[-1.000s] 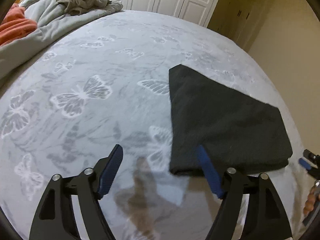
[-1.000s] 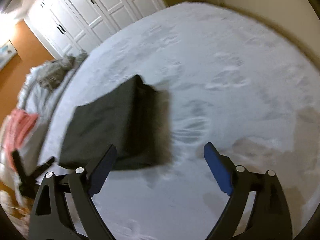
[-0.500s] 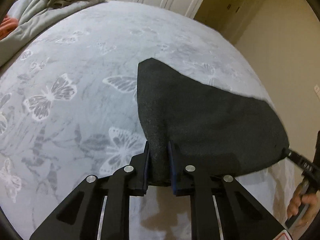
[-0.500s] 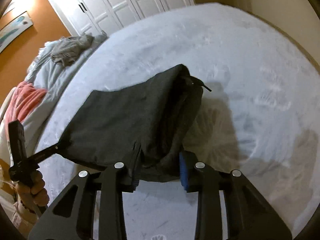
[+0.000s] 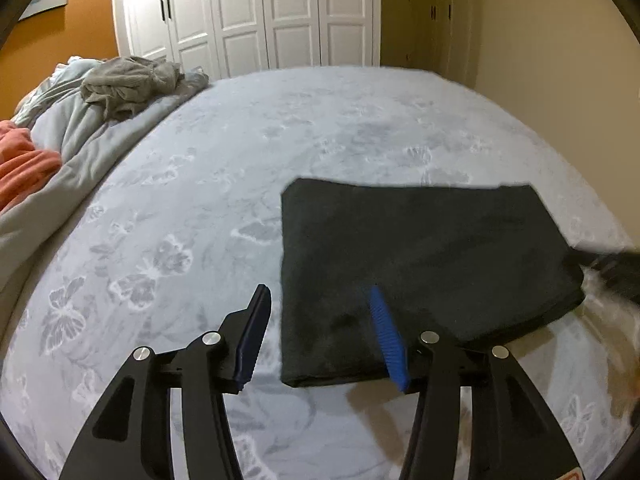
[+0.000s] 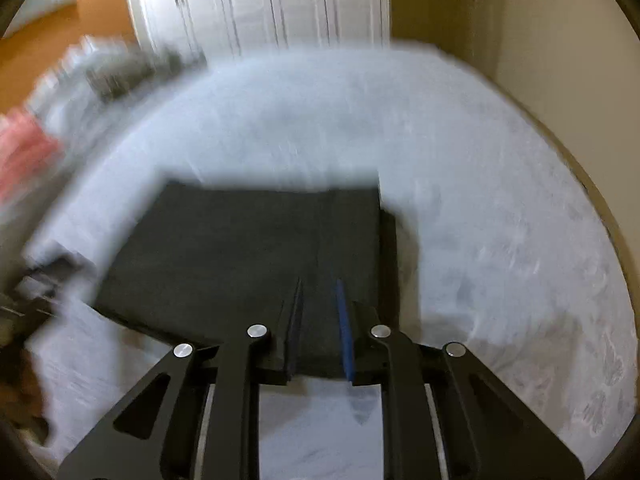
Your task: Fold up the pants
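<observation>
The black pants (image 5: pixel 420 260) lie folded into a flat rectangle on the butterfly-print bedspread (image 5: pixel 280 140). My left gripper (image 5: pixel 319 294) hovers at their near left corner with its jaws opening. One blue pad is over the cloth and the other is beside it, and neither presses. In the blurred right wrist view, my right gripper (image 6: pixel 319 286) sits at the near edge of the pants (image 6: pixel 240 260). Its jaws are narrow and still closing, with dark cloth filling the gap between them. The right gripper (image 5: pixel 612 268) also shows as a blur at the pants' right corner.
A grey heap of clothes (image 5: pixel 128 80) and an orange cloth (image 5: pixel 24 164) lie on the rumpled duvet at the far left. White wardrobe doors (image 5: pixel 248 12) stand behind the bed. A beige wall (image 5: pixel 560 60) runs along its right side.
Both grippers went from wide open to shut on the pants' near edge, which rose. Now the left has let go and drawn back, and the pants lie flat. The right jaws are narrower.
</observation>
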`<action>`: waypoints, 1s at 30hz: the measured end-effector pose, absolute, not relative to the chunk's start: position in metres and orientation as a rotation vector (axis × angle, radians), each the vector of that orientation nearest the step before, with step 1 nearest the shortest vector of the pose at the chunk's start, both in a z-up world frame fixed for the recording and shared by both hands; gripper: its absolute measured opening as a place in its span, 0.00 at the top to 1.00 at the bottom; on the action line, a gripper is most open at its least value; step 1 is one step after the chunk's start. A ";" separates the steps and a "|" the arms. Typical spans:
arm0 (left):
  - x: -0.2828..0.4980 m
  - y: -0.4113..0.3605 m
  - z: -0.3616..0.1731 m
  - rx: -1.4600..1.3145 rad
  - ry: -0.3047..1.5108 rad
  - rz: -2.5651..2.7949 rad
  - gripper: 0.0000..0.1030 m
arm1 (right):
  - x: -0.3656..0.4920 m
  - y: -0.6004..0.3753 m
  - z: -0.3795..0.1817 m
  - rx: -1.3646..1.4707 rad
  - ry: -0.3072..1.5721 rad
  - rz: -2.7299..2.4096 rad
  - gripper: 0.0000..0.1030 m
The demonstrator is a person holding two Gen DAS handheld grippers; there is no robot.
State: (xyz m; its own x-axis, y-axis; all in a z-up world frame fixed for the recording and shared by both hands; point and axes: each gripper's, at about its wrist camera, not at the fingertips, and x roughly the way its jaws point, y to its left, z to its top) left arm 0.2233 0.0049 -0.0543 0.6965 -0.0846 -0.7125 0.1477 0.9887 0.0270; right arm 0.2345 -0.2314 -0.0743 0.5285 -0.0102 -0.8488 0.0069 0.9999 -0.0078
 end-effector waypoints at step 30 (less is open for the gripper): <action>0.207 0.013 -0.063 0.080 0.777 -0.079 0.22 | 0.191 -0.300 -0.050 0.275 0.932 -0.078 0.20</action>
State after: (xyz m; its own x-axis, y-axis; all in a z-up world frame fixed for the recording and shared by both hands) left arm 0.2068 0.0127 -0.0627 0.7105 -0.0415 -0.7024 0.1006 0.9940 0.0430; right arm 0.1913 -0.2995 -0.0496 0.5962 0.0524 -0.8011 0.1843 0.9623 0.2001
